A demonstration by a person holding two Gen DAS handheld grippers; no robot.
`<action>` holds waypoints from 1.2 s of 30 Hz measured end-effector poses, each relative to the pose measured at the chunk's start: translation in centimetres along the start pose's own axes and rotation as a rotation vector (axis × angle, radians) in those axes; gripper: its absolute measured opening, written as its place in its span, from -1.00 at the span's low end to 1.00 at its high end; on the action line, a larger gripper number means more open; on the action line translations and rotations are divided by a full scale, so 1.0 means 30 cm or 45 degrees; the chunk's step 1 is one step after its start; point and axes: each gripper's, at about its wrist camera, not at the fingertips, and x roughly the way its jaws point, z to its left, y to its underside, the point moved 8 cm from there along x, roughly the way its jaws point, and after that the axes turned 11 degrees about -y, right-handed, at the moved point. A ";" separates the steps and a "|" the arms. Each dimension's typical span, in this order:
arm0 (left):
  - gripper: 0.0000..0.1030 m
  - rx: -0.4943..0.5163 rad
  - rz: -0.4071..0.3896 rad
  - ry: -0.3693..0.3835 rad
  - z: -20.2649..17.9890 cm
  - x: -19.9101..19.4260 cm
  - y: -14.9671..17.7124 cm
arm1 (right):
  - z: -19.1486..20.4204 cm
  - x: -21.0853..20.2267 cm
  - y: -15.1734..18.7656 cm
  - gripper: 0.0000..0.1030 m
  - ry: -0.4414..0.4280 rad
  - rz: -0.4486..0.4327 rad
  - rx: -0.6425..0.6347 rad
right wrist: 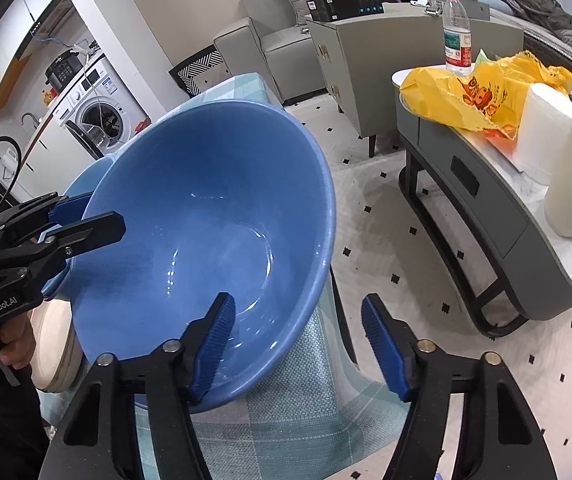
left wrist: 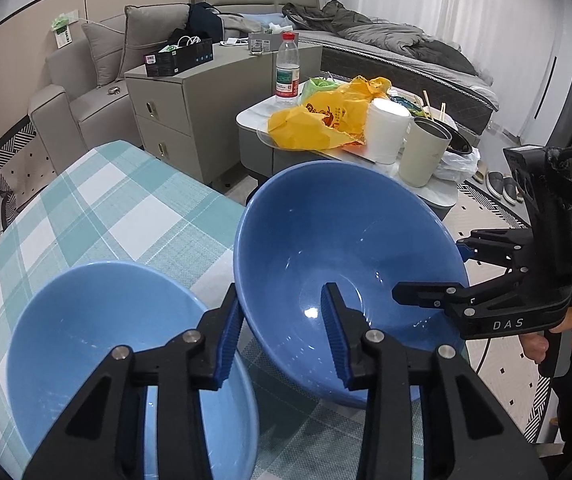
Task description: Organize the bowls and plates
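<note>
Clearly the clutter sits beyond my work area: a low side table [right wrist: 485, 200] on the right carries a yellow bag [left wrist: 325, 118], a water bottle [left wrist: 287, 70], a white paper roll [left wrist: 385, 132] and a pale tumbler [left wrist: 423, 152], well apart from the checked tablecloth [left wrist: 98, 204].

On that cloth I have two blue bowls. The darker bowl [left wrist: 345, 260] is tilted up at the cloth's right edge, its opening turned toward both cameras. The lighter bowl [left wrist: 98, 344] rests just beside it on the left, near me.

My left gripper [left wrist: 282, 334] straddles the darker bowl's left rim, one blue pad outside and one inside, with space showing around the wall, so it is released. My right gripper [right wrist: 297, 344] straddles the opposite rim, one pad inside the bowl and the other out over the floor, jaws spread wide and not clenched. Each gripper reaches in level from its own side.
</note>
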 end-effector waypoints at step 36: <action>-0.52 -0.031 -0.066 -0.025 0.012 -0.048 0.002 | 0.066 -0.099 -0.049 -0.50 0.057 -0.124 -0.093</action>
